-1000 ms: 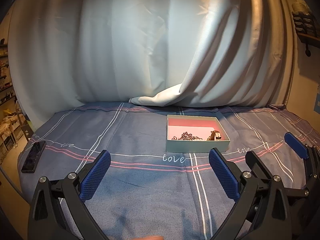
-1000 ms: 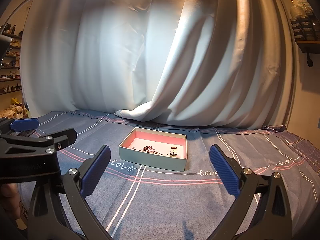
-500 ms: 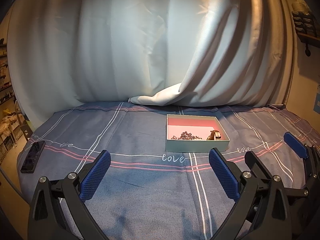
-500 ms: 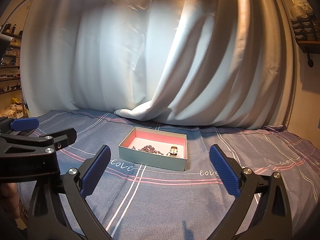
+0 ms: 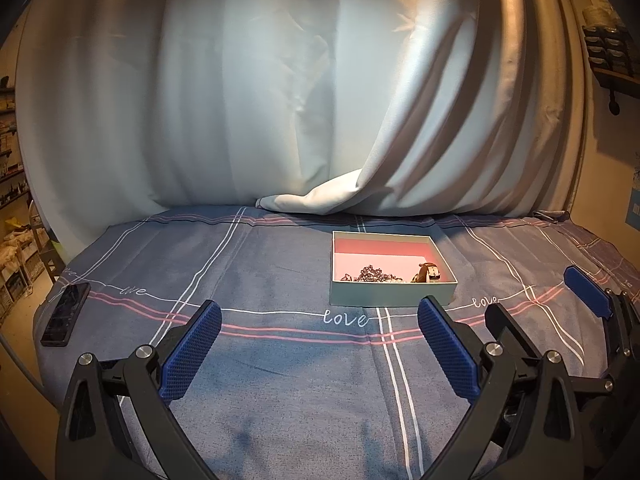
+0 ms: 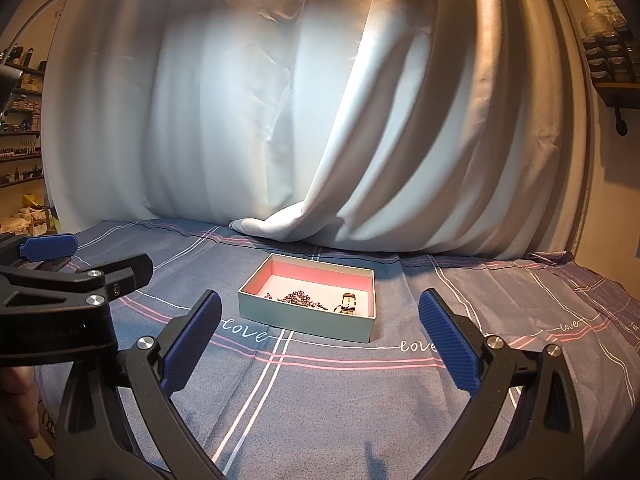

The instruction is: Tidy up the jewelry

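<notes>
A pale green box with a pink lining sits on the blue cloth; in the right wrist view the box lies straight ahead. Inside it lie a dark beaded chain and a wristwatch toward its right side. My left gripper hovers open over the cloth, short of the box and a little left of it. My right gripper is open too, nearer than the box, with nothing between its fingers. It also shows at the right edge of the left wrist view.
A dark phone lies at the cloth's left edge. A white curtain hangs behind the table, its hem resting on the cloth just beyond the box. Shelves stand far left and a wall rack at the upper right.
</notes>
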Demonstrator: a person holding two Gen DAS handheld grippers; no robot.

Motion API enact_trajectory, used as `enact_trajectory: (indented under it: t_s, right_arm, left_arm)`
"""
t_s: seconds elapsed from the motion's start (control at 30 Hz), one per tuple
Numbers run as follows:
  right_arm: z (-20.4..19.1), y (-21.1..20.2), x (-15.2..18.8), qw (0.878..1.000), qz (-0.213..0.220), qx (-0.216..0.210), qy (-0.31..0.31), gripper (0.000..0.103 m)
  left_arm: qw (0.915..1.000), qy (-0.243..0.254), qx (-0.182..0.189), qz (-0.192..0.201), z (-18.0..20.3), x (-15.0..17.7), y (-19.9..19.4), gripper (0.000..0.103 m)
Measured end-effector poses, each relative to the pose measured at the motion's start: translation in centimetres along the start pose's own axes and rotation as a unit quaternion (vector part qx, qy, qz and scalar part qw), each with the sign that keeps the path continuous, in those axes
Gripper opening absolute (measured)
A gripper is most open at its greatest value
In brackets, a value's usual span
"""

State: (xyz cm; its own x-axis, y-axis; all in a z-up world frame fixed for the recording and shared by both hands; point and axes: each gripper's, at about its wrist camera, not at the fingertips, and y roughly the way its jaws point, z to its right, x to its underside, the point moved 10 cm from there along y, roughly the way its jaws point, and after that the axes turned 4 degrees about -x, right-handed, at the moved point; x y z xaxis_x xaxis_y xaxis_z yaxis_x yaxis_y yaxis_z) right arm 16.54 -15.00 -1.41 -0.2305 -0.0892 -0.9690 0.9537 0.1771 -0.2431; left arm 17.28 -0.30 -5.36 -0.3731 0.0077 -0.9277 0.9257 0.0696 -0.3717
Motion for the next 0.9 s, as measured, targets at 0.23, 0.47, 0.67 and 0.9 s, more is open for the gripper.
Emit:
enact_trajectory:
  t_s: [0.23,0.47,0.67,0.9]
  right_arm:
    - [-0.01,0.02,0.05,1.0,-0.001,0.0,0.0,0.097]
    - [-0.07,0.01,-0.03,1.0,-0.001,-0.001,-0.001,0.097]
    - [-0.09,0.01,-0.06,1.0,-0.001,-0.001,-0.001,0.097]
    - [-0.12,0.07,-0.02,1.0,-0.001,-0.001,0.0,0.097]
  left_arm:
    - [1.0,0.002,0.001,-0.005,0.02,0.05,0.3,0.097]
    - [1.0,0.002,0.0,-0.006,-0.07,0.14,0.29,0.097]
    - [1.0,0.003,0.0,-0.006,-0.04,0.18,0.17,0.097]
    - [1.0,0.003,0.0,-0.006,-0.04,0.16,0.28,0.097]
